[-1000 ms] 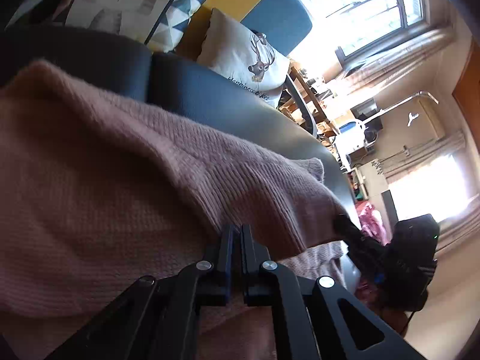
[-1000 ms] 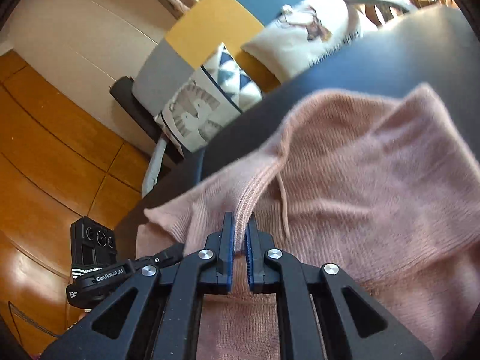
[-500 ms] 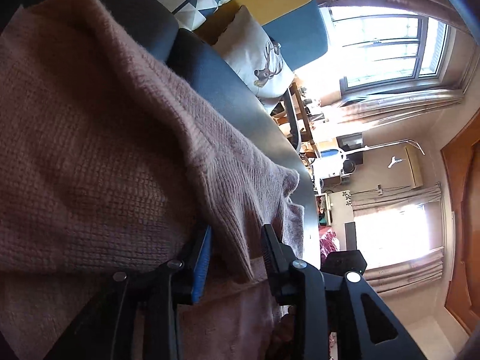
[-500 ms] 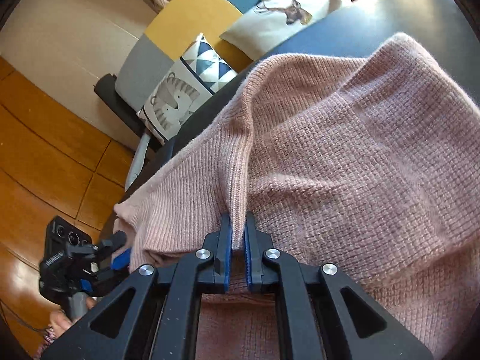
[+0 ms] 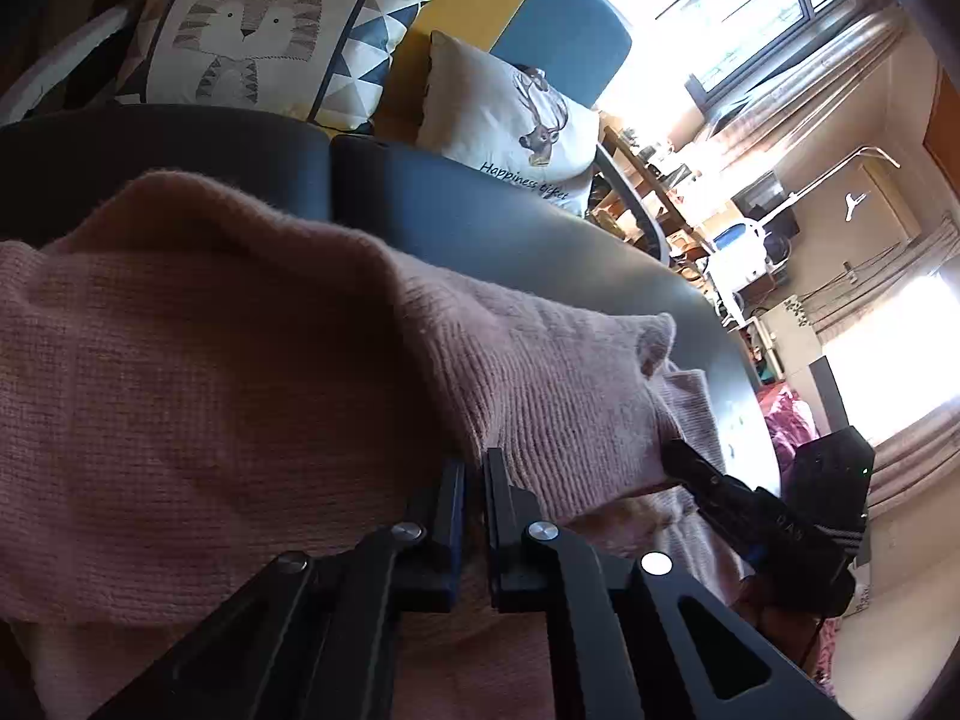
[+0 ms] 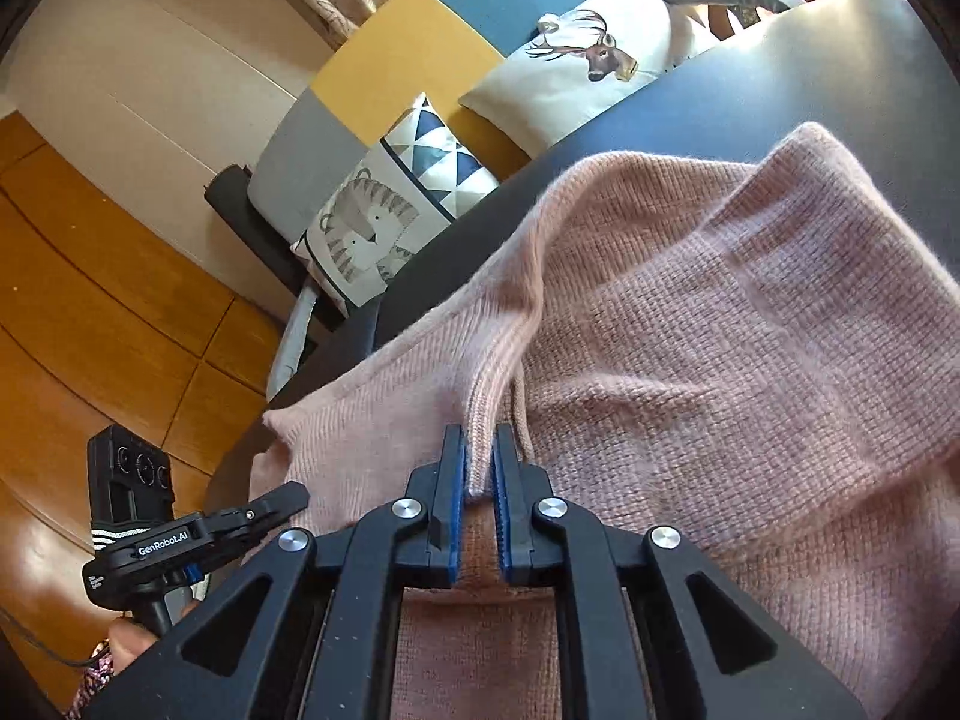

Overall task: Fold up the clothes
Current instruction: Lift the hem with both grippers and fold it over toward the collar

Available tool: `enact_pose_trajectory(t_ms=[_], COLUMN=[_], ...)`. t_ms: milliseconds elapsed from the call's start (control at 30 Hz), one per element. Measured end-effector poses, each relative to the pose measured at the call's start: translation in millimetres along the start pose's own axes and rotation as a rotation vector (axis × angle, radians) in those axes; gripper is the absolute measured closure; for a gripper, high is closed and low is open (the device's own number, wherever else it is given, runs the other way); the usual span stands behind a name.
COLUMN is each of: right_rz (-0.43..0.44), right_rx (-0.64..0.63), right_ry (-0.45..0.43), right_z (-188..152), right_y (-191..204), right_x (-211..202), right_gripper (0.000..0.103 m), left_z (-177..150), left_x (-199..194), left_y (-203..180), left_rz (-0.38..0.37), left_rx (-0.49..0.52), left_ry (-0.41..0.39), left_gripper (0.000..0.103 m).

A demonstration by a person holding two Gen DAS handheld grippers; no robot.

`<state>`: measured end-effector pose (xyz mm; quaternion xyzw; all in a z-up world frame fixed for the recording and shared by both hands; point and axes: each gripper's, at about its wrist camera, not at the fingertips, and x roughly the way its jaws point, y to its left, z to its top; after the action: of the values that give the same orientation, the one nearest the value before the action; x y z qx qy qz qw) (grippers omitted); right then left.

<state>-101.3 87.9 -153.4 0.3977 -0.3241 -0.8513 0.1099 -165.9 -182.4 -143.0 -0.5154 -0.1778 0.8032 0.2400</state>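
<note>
Left wrist view, left tongs (image 5: 474,483) clenched on pink sweater (image 5: 210,372), right tongs (image 6: 479,456) pinching its ribbed edge.

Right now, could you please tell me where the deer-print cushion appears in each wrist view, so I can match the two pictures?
Left wrist view: the deer-print cushion sits upper centre, above the dark table, right of the tiger-print cushion.
Right wrist view: the deer-print cushion sits at the top, right of centre, past the table's far edge.
Shared landmark: the pink knitted sweater spread on the table.
</note>
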Motion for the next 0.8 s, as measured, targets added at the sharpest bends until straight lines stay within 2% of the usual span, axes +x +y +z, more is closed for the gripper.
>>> enact_pose_trajectory(t_ms=[33, 67, 133, 200, 300, 367, 467, 567, 667, 767, 800], right_rz=[-0.012, -0.025, 0.004, 0.013, -0.030, -0.032, -0.027, -0.075, -0.113, -0.182, -0.213], right_rx=[0.003, 0.006, 0.026, 0.026, -0.025, -0.089, -0.201, -0.316, -0.372, -0.442, -0.451], right_ry=[0.006, 0.011, -0.011, -0.014, -0.043, -0.097, -0.109, -0.073, -0.040, -0.015, -0.005], right_z=[-0.3, -0.6, -2.0, -1.6, 2.8, 8.6, 20.1, 32.4, 40.1, 39.1, 38.8], right_y=[-2.6, -5.3, -13.0, -13.7, -3.1, 10.8, 39.2, 68.9, 83.8, 89.5, 83.8], right_x=[1.3, 2.7, 2.7, -1.0, -14.0, -25.3, -21.5, 4.0, 33.0, 57.6, 63.3], right_gripper=[0.095, 0.099, 0.099, 0.097, 0.094, 0.094, 0.094, 0.094, 0.094, 0.094, 0.094], left_z=[-0.6, -3.9, -6.2, -6.1, -5.8, -6.7, 10.1, 30.1, 43.3, 35.4, 24.2], left_x=[3.5, 6.5, 2.5, -1.3, -16.7, -33.7, -24.5, -6.7, 18.2, 49.9, 47.5], left_y=[3.8, 8.9, 9.4, 14.8, 27.3, 30.4, 2.8, -29.7, -52.7, -53.5, -49.6], left_rz=[0.025, 0.022, 0.000, -0.035, -0.046, 0.009, 0.051, 0.103, 0.183, 0.274, 0.269], left_rx=[0.012, 0.016, 0.009, -0.042, -0.160, -0.193, -0.072, 0.076, 0.208, 0.339, 0.403], left_ry=[0.012, 0.010, -0.028, -0.029, -0.057, -0.168, -0.186, -0.194, -0.197, -0.147, -0.210], left_gripper=[0.098, 0.098, 0.097, 0.095, 0.092, 0.091, 0.091, 0.090, 0.088, 0.087, 0.087])
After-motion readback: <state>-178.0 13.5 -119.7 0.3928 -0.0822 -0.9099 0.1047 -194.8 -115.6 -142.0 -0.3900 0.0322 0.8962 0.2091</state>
